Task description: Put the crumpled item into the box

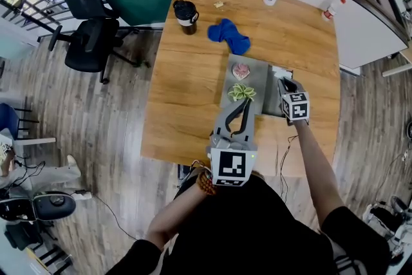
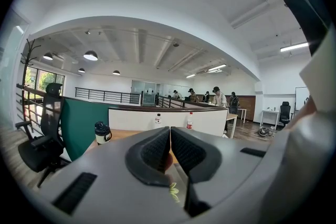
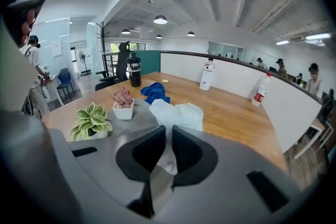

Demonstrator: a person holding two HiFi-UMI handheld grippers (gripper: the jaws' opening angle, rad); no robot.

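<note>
Right gripper [image 3: 169, 134] is clamping down on the white crumpled item [image 3: 176, 114]. The wad is bunching out past the jaw tips, over by the right side of the gray tray [image 1: 256, 77] on the wooden table [image 1: 193, 93]. Left gripper [image 2: 170, 132] is sitting with its jaws pressed together, nothing in them, pointing toward the green striped plant [image 1: 241, 92]. A pink succulent [image 1: 241, 70] is sitting just behind that plant on the tray. The black cup [image 3: 134, 68] is showing some white lettering. The white bottle [image 3: 208, 75] and the red-labelled bottle [image 3: 260, 93] are both wearing labels, but it's all too small for me to read.
</note>
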